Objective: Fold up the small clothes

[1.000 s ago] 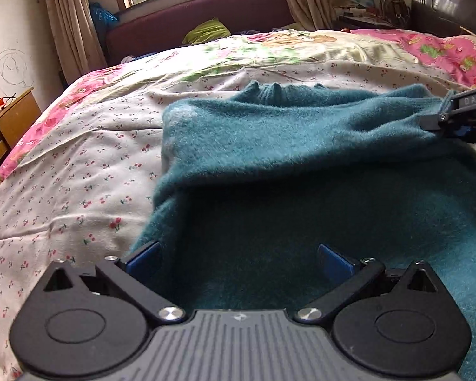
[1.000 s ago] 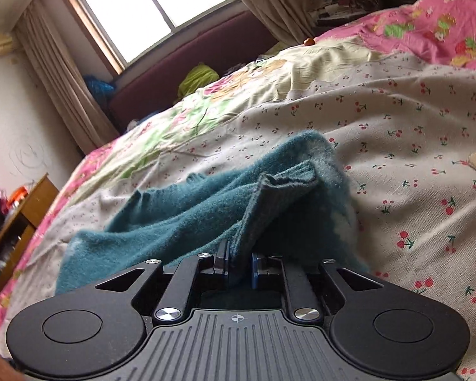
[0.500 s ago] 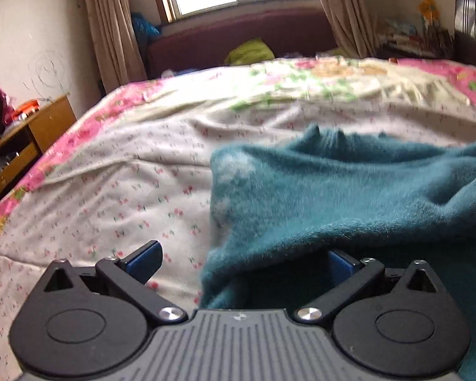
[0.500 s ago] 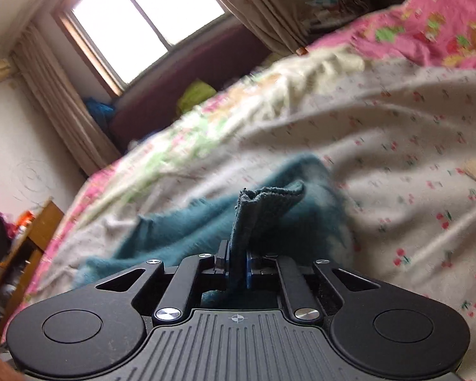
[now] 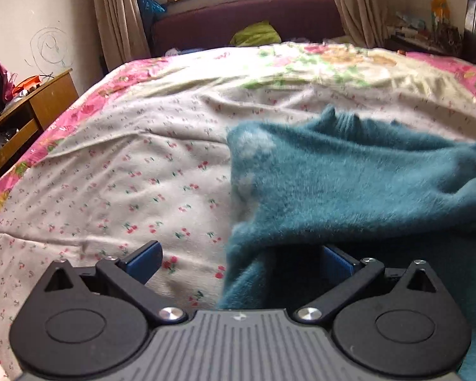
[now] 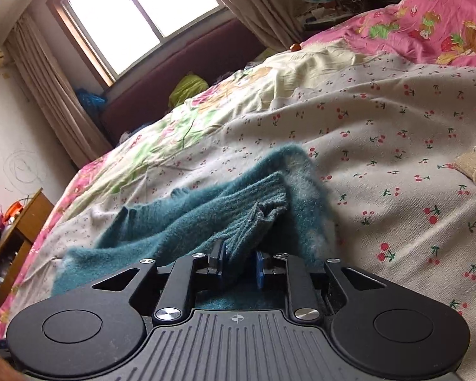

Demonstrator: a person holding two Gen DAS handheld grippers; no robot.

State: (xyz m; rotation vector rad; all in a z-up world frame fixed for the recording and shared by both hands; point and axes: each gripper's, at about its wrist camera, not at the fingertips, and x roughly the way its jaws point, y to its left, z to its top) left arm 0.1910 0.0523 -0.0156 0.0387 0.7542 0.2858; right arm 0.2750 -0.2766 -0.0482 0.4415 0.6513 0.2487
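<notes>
Teal fuzzy sweater [image 5: 349, 184] lies on cherry-print bedsheet [image 5: 127, 171], one part flopped over, fold only begun, rest still lumpy

Right gripper [image 6: 239, 265] jaws opening, ribbed cuff [image 6: 254, 219] between them, slipping loose

Left gripper [image 5: 241, 258] jaws wide apart, sweater edge between, not pinched

No words to read

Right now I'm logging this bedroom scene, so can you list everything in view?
sweater: one, teal, partly folded on the bed
bedspread: one, white with cherries, covers the bed
quilt: one, pink, far end of the bed
green cloth: one, on the maroon bench under the window
curtains: beige, beside the window
desk: one, wooden, left wall
left gripper: open wide, sweater edge between its fingers
right gripper: jaws opening, sweater fold between them
</notes>
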